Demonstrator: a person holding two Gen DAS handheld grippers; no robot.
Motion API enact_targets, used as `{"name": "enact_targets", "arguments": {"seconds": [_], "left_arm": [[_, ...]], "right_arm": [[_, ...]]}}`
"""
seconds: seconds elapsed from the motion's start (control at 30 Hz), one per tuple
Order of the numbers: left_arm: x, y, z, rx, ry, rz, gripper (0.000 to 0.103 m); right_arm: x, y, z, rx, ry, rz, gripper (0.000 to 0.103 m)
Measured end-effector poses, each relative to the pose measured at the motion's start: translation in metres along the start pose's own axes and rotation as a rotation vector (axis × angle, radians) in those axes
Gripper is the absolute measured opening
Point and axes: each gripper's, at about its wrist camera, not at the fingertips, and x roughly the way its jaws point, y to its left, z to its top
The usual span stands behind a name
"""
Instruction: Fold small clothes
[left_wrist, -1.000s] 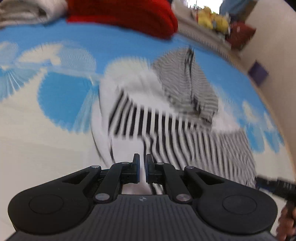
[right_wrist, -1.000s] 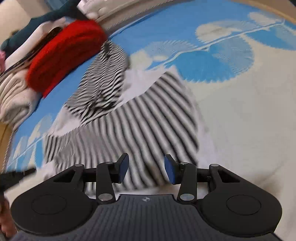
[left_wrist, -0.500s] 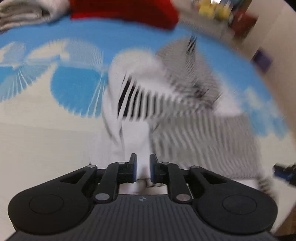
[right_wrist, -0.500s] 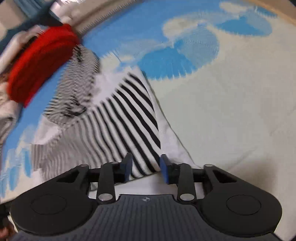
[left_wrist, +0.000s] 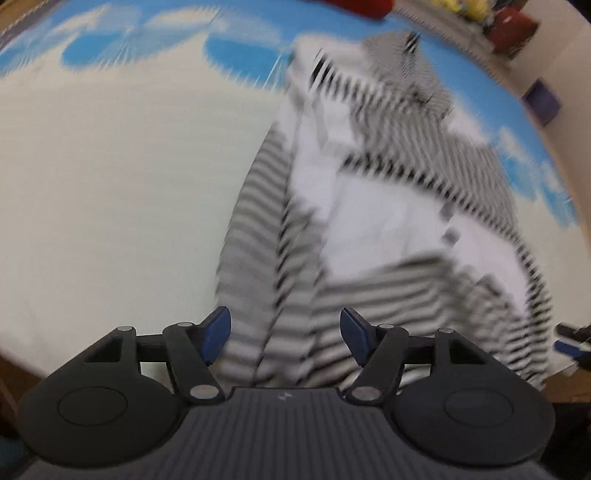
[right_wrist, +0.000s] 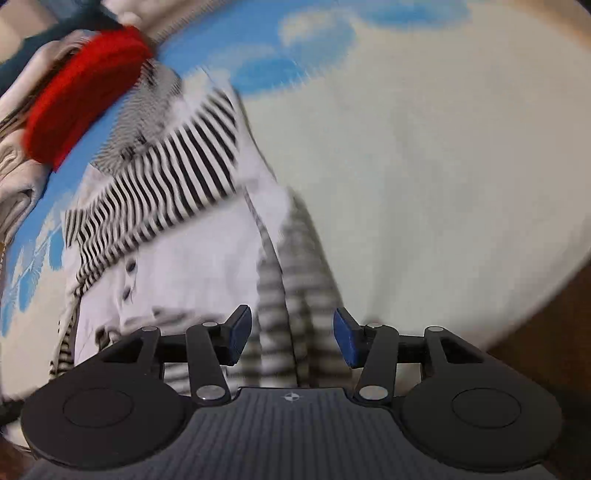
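Note:
A small black-and-white striped garment (left_wrist: 369, 206) with a white panel lies spread on the bed, reaching to the near edge. My left gripper (left_wrist: 285, 334) hovers over its near striped hem; its jaws are opening, and the pads stand clear of the cloth below. In the right wrist view the same garment (right_wrist: 177, 177) runs from upper left down under my right gripper (right_wrist: 292, 341). Its jaws are opening too, with a striped fold seen between the blue pads but not pinched. The right gripper's tip (left_wrist: 569, 341) shows at the right edge of the left view.
The bed cover (right_wrist: 424, 166) is pale with blue patches. A red folded knit (right_wrist: 85, 92) and a pile of light clothes (right_wrist: 18, 173) lie at the far side. Yellow toys (left_wrist: 461, 7) sit beyond the bed. The bed's near edge meets a dark brown surface (right_wrist: 535, 332).
Both grippers moved toward the bed's near edge and the garment now lies stretched out longer. The left jaws went from shut on the cloth to wide apart; the right jaws widened.

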Motion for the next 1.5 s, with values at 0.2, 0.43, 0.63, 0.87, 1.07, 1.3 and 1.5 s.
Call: {"name": "enact_targets", "arguments": {"seconds": [0.2, 0.43, 0.63, 0.87, 1.07, 1.3, 1.5], "left_arm": [[0.013, 0.003, -0.016, 0.012, 0.023, 0.056, 0.072], [0.022, 0.002, -0.024, -0.005, 0.03, 0.07, 0.016], [0.006, -0.019, -0.037, 0.039, -0.038, -0.015, 0.009], [0.003, -0.013, -0.043, 0.002, -0.011, 0.033, 0.009], [-0.007, -0.004, -0.035, -0.054, -0.031, 0.002, 0.024], [-0.024, -0.04, -0.036, 0.109, -0.185, -0.046, 0.025], [0.02, -0.042, -0.042, 0.138, -0.002, 0.064, 0.023]], "right_arm": [[0.027, -0.003, -0.019, -0.069, 0.077, -0.086, 0.055], [0.029, 0.002, -0.031, -0.141, 0.061, -0.11, 0.015], [0.003, -0.015, -0.015, -0.105, -0.037, -0.048, 0.006], [-0.007, -0.03, -0.007, -0.145, -0.054, -0.113, 0.006], [0.001, -0.02, -0.014, -0.181, -0.007, -0.124, 0.013], [-0.026, 0.0, -0.017, -0.247, -0.147, -0.003, 0.03], [0.022, 0.003, -0.035, -0.344, 0.112, -0.137, 0.037]]}}
